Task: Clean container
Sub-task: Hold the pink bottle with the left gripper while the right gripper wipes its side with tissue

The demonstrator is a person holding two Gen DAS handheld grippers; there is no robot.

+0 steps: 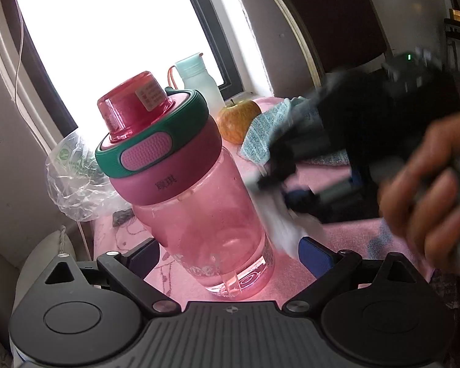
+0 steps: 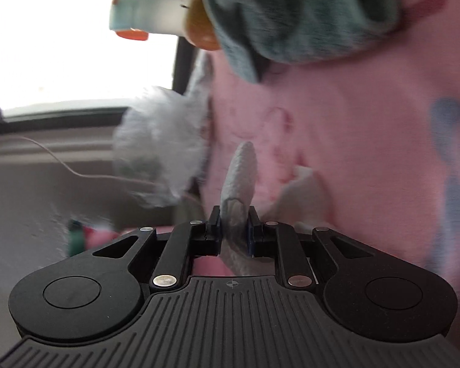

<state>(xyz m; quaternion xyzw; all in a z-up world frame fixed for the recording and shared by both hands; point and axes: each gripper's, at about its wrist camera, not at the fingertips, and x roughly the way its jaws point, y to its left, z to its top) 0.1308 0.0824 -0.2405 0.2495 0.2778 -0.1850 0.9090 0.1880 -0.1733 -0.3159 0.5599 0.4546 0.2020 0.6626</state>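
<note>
Here, the translucent pink plastic bottle (image 1: pixel 199 214) with its green-rimmed lid stands upright on the pink-covered table (image 1: pixel 346 233), between the spread, released fingers of the left gripper (image 1: pixel 230 254). The right gripper (image 2: pixel 233 230) clenches a crumpled white tissue (image 2: pixel 239 178) beside the bottle's wall.

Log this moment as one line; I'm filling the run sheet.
phase: wiping | left tool: around pink bottle base, contact unclear | right tool: shut on white wipe, beside bottle
</note>
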